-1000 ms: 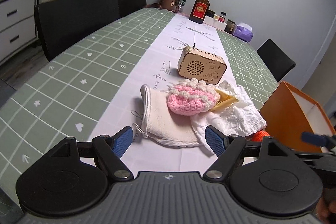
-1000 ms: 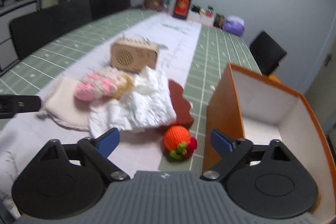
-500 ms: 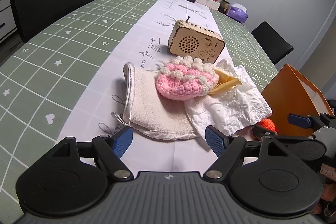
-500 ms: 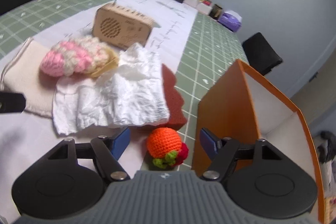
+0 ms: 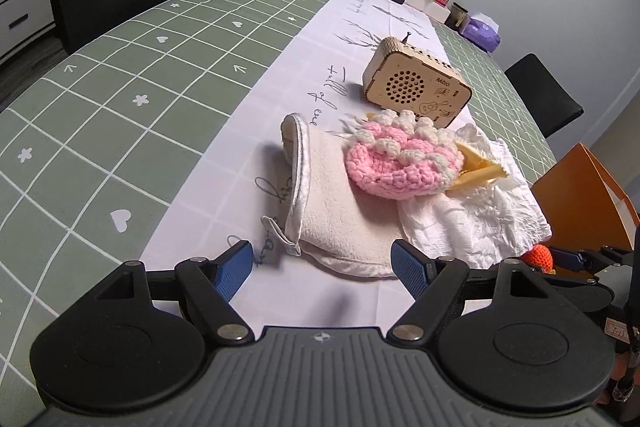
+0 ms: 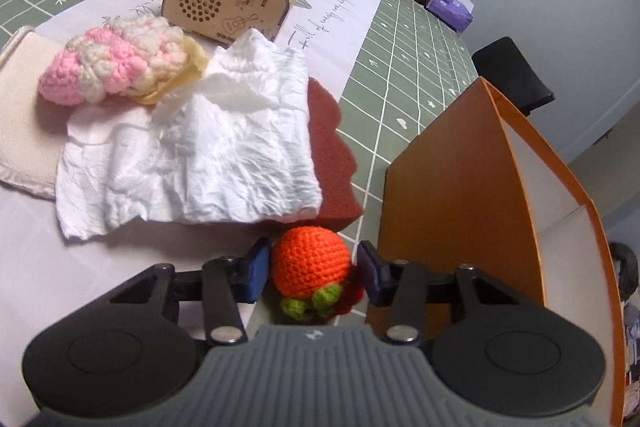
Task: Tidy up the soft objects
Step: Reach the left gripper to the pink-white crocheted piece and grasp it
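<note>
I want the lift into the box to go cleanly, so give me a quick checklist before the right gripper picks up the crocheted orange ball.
1. Orange crocheted ball between the right gripper jaws: ok.
2. Pads pressing on it: not ok, jaws closing, small gaps remain.
3. Crumpled white tissue clear of the jaws: ok.
4. Orange cardboard box open beside the ball: ok.
5. Left gripper open, holding nothing: ok.
6. Box empty: cannot tell.

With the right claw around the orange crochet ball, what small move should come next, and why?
Probably finish closing the right claw on the orange crochet ball. Its jaws are closing with the ball between them, but small gaps still show on both sides, so it is not yet gripped. Once held, it can be lifted into the orange box beside it.
</note>
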A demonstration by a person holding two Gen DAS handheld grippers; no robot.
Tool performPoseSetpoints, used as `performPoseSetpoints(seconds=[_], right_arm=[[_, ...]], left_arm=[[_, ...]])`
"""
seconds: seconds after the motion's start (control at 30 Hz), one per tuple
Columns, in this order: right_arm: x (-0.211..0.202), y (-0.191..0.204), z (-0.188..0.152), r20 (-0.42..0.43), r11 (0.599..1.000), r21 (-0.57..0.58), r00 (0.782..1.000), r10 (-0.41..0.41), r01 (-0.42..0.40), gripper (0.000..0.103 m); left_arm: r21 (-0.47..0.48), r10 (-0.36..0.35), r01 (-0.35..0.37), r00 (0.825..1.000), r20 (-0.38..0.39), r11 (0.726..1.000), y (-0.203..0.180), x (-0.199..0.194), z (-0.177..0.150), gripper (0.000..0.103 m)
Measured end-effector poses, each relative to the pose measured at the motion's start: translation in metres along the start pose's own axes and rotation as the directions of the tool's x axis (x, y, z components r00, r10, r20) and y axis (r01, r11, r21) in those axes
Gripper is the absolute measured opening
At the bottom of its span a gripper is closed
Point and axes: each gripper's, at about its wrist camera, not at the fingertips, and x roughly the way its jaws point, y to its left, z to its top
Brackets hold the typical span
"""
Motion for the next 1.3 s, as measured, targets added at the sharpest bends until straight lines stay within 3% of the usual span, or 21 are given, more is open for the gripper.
performPoseSetpoints(seconds=[0.13, 0.27, 0.33, 0.47, 0.53, 0.67, 0.97, 1.07, 1.17, 1.3], right_arm=[[-0.007, -0.002, 0.000, 0.009, 1.000, 0.009, 1.000, 0.016, -0.016, 0.042], [-0.028, -0.001, -0.006, 0.033, 0.989, 0.031, 0.989, 0.147, -0.148, 0.042], [-0.040, -0.001, -0.010, 0.046, 0.971, 0.042, 0.971, 0.233, -0.235, 0.042], [-0.056, 0.002, -0.018, 0.049, 0.898, 0.070, 0.901, 0.431, -0.433, 0.042], [-0.056, 0.007, -0.023, 0.047, 0.880, 0.073, 0.883, 0.468, -0.470, 0.042], [-0.044, 0.012, -0.026, 0.037, 0.892, 0.089, 0.896, 0.443, -0.444, 0.043], [-0.045, 0.009, -0.030, 0.071, 0.890, 0.086, 0.894, 0.443, -0.448, 0.041], [-0.048, 0.005, -0.032, 0.087, 0.895, 0.088, 0.898, 0.430, -0.437, 0.041], [-0.052, 0.001, -0.032, 0.093, 0.901, 0.090, 0.905, 0.416, -0.424, 0.041], [-0.054, -0.003, -0.026, 0.115, 0.895, 0.094, 0.897, 0.426, -0.437, 0.041]], left_arm=[[0.006, -0.005, 0.005, 1.000, 0.005, 1.000, -0.002, -0.003, -0.001, 0.092], [0.020, -0.003, 0.003, 1.000, 0.016, 1.000, -0.007, -0.009, -0.003, 0.092], [0.022, -0.001, 0.001, 1.000, 0.018, 1.000, -0.007, -0.011, -0.004, 0.092], [0.016, 0.004, -0.005, 1.000, 0.021, 1.000, -0.007, -0.015, -0.006, 0.092], [0.014, 0.007, -0.007, 1.000, 0.024, 1.000, -0.007, -0.017, -0.006, 0.092], [0.027, 0.012, -0.012, 0.999, 0.031, 1.000, -0.010, -0.022, -0.007, 0.092], [0.074, 0.040, -0.044, 0.998, 0.048, 0.996, -0.024, -0.027, -0.004, 0.092], [0.131, 0.026, -0.036, 0.996, 0.080, 0.991, -0.036, -0.026, 0.000, 0.092], [0.192, 0.054, -0.079, 0.990, 0.132, 0.978, -0.050, -0.022, 0.005, 0.093], [0.298, 0.023, -0.055, 0.994, 0.109, 0.953, -0.062, 0.000, 0.013, 0.093]])
